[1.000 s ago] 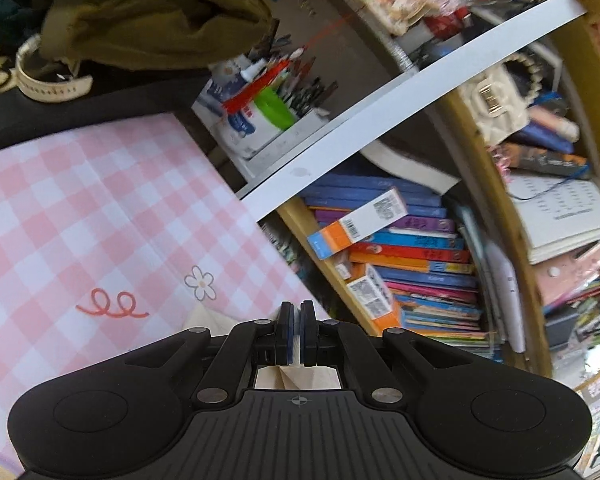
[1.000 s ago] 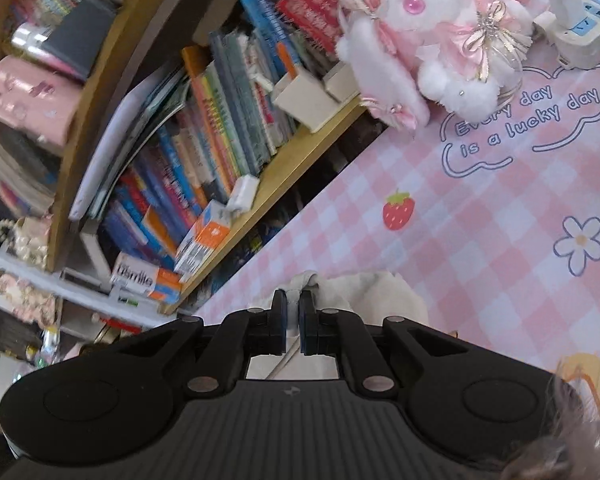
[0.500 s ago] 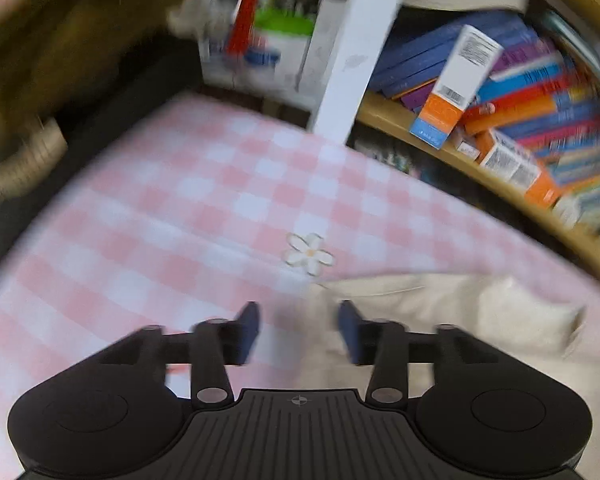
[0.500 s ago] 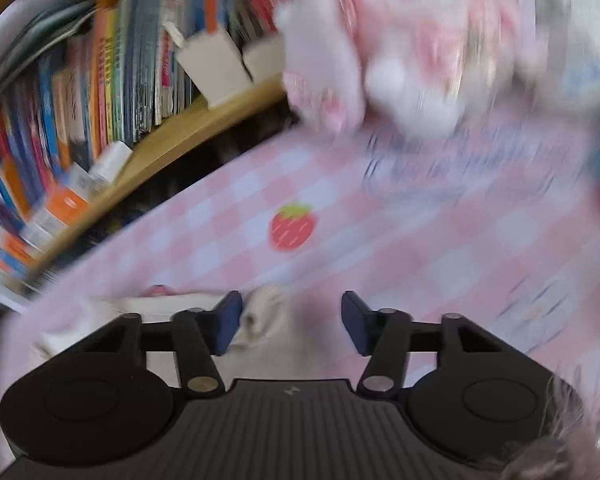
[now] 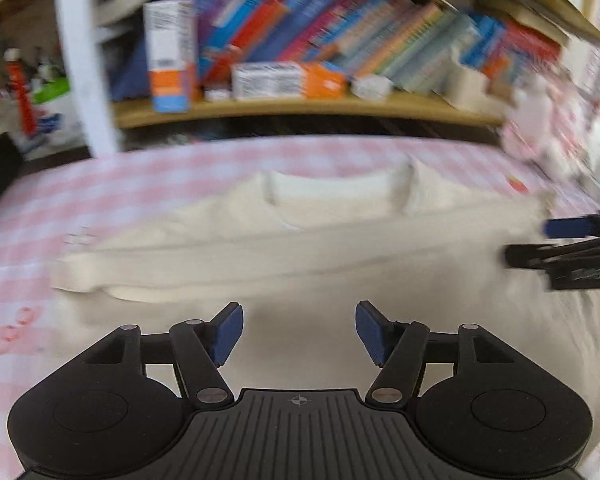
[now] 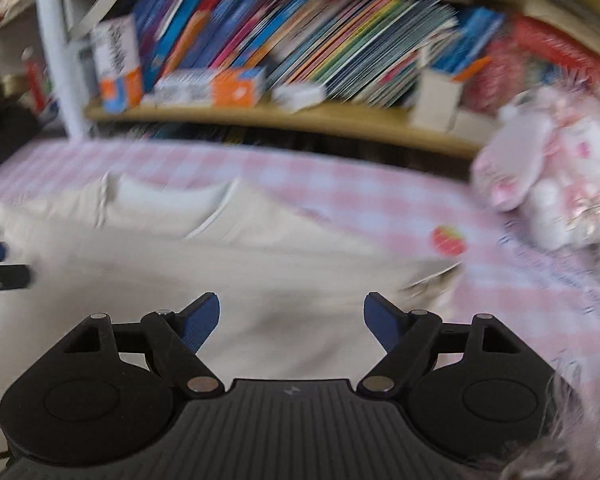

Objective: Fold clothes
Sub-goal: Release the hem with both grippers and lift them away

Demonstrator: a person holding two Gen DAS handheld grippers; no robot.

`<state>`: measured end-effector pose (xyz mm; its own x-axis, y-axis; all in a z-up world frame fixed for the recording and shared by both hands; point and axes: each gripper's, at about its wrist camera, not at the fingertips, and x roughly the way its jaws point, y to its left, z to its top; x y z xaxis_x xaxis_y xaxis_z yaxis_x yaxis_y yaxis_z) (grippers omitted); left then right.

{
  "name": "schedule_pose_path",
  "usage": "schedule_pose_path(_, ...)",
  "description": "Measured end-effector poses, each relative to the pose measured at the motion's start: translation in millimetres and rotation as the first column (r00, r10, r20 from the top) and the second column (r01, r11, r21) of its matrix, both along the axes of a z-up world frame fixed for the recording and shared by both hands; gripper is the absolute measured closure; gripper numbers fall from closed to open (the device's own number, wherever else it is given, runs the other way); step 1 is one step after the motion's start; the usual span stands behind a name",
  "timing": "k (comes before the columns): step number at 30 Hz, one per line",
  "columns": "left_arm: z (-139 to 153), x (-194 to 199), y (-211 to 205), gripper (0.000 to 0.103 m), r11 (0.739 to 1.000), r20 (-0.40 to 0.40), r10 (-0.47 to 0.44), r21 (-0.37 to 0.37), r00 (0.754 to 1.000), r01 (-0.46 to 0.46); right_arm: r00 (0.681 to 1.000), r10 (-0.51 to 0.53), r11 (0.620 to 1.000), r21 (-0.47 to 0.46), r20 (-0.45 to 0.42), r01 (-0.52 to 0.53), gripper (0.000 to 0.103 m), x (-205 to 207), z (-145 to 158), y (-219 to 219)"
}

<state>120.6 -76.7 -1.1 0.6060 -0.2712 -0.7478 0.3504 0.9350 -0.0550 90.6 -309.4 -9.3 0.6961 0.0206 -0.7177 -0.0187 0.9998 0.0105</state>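
Note:
A cream T-shirt (image 5: pixel 300 240) lies spread flat on the pink checked tablecloth (image 5: pixel 100 184), collar toward the bookshelf. The same cream T-shirt (image 6: pixel 220 264) fills the lower left of the right wrist view. My left gripper (image 5: pixel 299 334) hovers open over the shirt's middle, nothing between its blue pads. My right gripper (image 6: pixel 291 324) is open too, above the shirt's right half. The right gripper's fingers (image 5: pixel 572 228) show at the right edge of the left wrist view. Both views are motion-blurred.
A wooden bookshelf (image 5: pixel 300 108) packed with books (image 5: pixel 340 32) and small boxes runs along the table's far side. A pink-and-white plush toy (image 6: pixel 556 184) sits at the right. A white post (image 5: pixel 80 60) stands at the left. A strawberry print (image 6: pixel 448 240) marks the cloth.
Both grippers, shut on the shirt's corners a second ago, have opened and let go. They have pulled back and turned level, and the shirt now lies flat in front of them.

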Motion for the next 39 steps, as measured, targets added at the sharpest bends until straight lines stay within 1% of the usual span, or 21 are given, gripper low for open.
schedule_pose_path(2,-5.7,-3.3,-10.8,0.041,1.0,-0.02,-0.031,0.001,0.999,0.031,1.0,0.016,1.0,0.0,-0.021,-0.016,0.024,0.6,-7.9,9.9)
schedule_pose_path(4,-10.8,-5.8,-17.6,0.042,0.999,-0.016,-0.044,0.028,0.999,0.044,0.998,0.028,1.0,-0.011,-0.054,-0.028,0.024,1.4,-16.6,15.9)
schedule_pose_path(5,-13.3,-7.0,-20.7,0.042,0.998,-0.014,-0.05,0.043,0.999,0.05,0.996,0.032,0.999,-0.02,-0.079,-0.034,0.022,3.1,-21.6,18.1)
schedule_pose_path(7,-16.8,-8.9,-28.4,0.042,0.994,0.005,-0.066,0.085,0.998,0.065,0.997,0.035,0.999,0.0,-0.075,-0.035,0.02,0.0,-23.6,14.6)
schedule_pose_path(8,-17.0,-6.8,-30.6,0.042,0.994,0.007,-0.064,0.095,0.998,0.063,0.996,0.043,0.999,0.002,-0.079,-0.043,0.02,-0.5,-22.7,13.5)
schedule_pose_path(13,-16.5,8.0,-40.8,0.042,0.991,0.005,-0.039,0.126,0.999,0.038,0.99,0.097,0.995,0.001,-0.106,-0.097,0.016,-0.3,-20.4,10.4)
schedule_pose_path(20,-15.2,43.9,-49.9,0.042,0.99,0.002,-0.025,0.137,1.0,0.024,0.986,0.126,0.992,0.0,-0.112,-0.126,0.014,0.7,-20.7,10.4)
schedule_pose_path(21,-15.0,49.1,-51.2,0.041,0.99,0.001,-0.023,0.139,1.0,0.022,0.986,0.129,0.992,0.0,-0.11,-0.129,0.014,1.8,-21.3,11.4)
schedule_pose_path(22,-14.8,54.3,-52.5,0.038,0.99,0.001,-0.021,0.14,1.0,0.02,0.985,0.132,0.991,-0.001,-0.109,-0.133,0.014,2.7,-21.7,12.2)
schedule_pose_path(23,-14.0,62.9,-52.4,0.038,0.991,0.001,-0.004,0.137,1.0,0.004,0.985,0.135,0.991,-0.001,-0.109,-0.136,0.014,3.1,-21.9,12.3)
schedule_pose_path(24,-13.1,72.4,-51.9,0.038,0.991,0.001,0.016,0.134,1.0,-0.016,0.984,0.139,0.99,-0.001,-0.111,-0.14,0.014,3.4,-21.9,12.3)
schedule_pose_path(27,-2.5,100.6,-29.2,0.038,0.988,0.019,0.135,0.071,0.991,-0.136,0.982,0.151,0.988,-0.001,-0.115,-0.152,0.013,4.2,-22.1,12.2)
schedule_pose_path(30,8.8,128.7,-4.7,0.039,0.966,0.03,0.258,0.001,0.966,-0.258,0.981,0.155,0.988,0.001,-0.119,-0.156,0.013,5.0,-21.7,11.9)
schedule_pose_path(31,12.5,138.1,3.5,0.042,0.954,0.032,0.298,-0.022,0.954,-0.298,0.98,0.155,0.988,0.002,-0.121,-0.156,0.013,5.3,-21.5,11.9)
schedule_pose_path(33,21.9,129.5,20.2,0.042,0.946,0.04,0.312,-0.104,0.949,-0.307,0.98,0.156,0.988,0.003,-0.124,-0.157,0.013,5.9,-21.2,11.9)
schedule_pose_path(34,21.4,118.8,19.8,0.042,0.958,0.051,0.273,-0.103,0.961,-0.267,0.98,0.15,0.989,0.001,-0.13,-0.151,0.013,6.4,-20.9,12.0)
schedule_pose_path(36,17.5,94.8,14.1,0.042,0.984,0.073,0.168,-0.073,0.983,-0.163,0.982,0.133,0.991,0.0,-0.136,-0.135,0.017,7.7,-19.4,13.0)
schedule_pose_path(37,15.5,82.8,11.3,0.042,0.992,0.083,0.115,-0.058,0.99,-0.11,0.983,0.127,0.992,0.003,-0.131,-0.128,0.022,8.8,-18.2,13.2)
schedule_pose_path(38,13.5,70.8,8.4,0.042,0.997,0.091,0.061,-0.041,0.994,-0.057,0.985,0.122,0.993,0.008,-0.124,-0.122,0.025,10.4,-16.8,13.3)
schedule_pose_path(39,8.6,64.9,3.7,0.042,1.0,0.084,0.025,-0.013,0.996,-0.024,0.986,0.117,0.993,0.012,-0.119,-0.117,0.028,13.7,-15.7,13.0)
